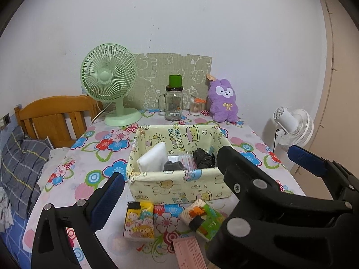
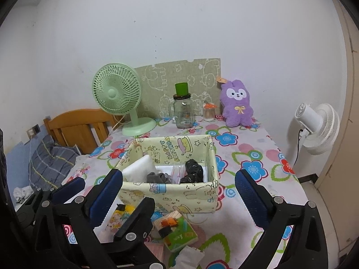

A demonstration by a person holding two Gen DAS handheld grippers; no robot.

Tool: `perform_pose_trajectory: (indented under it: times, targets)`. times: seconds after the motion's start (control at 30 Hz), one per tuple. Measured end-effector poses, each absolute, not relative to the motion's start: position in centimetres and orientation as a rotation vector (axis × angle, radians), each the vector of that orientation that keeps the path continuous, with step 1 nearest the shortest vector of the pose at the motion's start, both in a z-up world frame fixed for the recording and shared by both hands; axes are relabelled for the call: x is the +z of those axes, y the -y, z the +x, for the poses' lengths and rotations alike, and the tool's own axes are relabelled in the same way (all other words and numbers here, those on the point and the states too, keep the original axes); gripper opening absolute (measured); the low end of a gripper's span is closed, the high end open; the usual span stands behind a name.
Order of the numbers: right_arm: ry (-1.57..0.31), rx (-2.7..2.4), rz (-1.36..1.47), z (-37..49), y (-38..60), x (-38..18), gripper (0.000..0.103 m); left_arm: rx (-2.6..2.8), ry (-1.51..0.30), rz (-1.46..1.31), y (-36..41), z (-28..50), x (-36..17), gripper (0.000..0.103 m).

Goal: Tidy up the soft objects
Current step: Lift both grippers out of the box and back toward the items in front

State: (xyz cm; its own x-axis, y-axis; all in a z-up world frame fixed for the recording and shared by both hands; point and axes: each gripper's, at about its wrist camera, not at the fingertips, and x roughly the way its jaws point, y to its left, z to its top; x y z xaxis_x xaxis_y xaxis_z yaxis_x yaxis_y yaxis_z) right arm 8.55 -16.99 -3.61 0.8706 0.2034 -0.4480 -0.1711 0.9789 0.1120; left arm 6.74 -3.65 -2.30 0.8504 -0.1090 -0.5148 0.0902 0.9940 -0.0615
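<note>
A counter (image 1: 96, 163) covered in a bright flower-print cloth stands against a white wall, with a wooden bed headboard (image 1: 53, 116) to its left. A white standing fan (image 2: 318, 127) is beside the counter's right edge. At the back of the counter, from left to right, are a green desk fan (image 1: 110, 83), a glass jar with a green lid (image 1: 174, 100), a small tub of cotton swabs (image 1: 197, 107) and a purple plush rabbit (image 1: 224, 100) leaning upright against the wall.

In the middle of the counter sits a pale yellow fabric basket (image 1: 179, 186) printed with cartoons. Inside it lie a white folded cloth (image 1: 152, 157), a grey sock (image 1: 172, 165) and a crumpled black bag (image 1: 204, 159).

Just in front of the basket, on the counter, lie two tissue packs: a yellow cartoon pack (image 1: 139, 222) on the left and a green pack (image 1: 202, 219) tilted on the right.

The left gripper (image 1: 170, 192) hovers over the tissue packs, its jaws wide and holding nothing. The right gripper (image 2: 179, 195) hovers near the basket's front, jaws also wide and empty.
</note>
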Motion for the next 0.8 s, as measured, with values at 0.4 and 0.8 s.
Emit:
perform_pose_trajectory:
  times: [0.4, 0.8]
  targets:
    - [-0.481, 0.176, 0.071, 6.1, 17.5, -4.7, 0.102, -0.097, -0.554, -0.048, 4.1, 4.5, -3.3, 0.103]
    - [-0.503, 0.158, 0.075, 5.1, 17.9, -6.3, 0.102, -0.105, -0.582, -0.048, 4.5, 3.8, -5.0, 0.102]
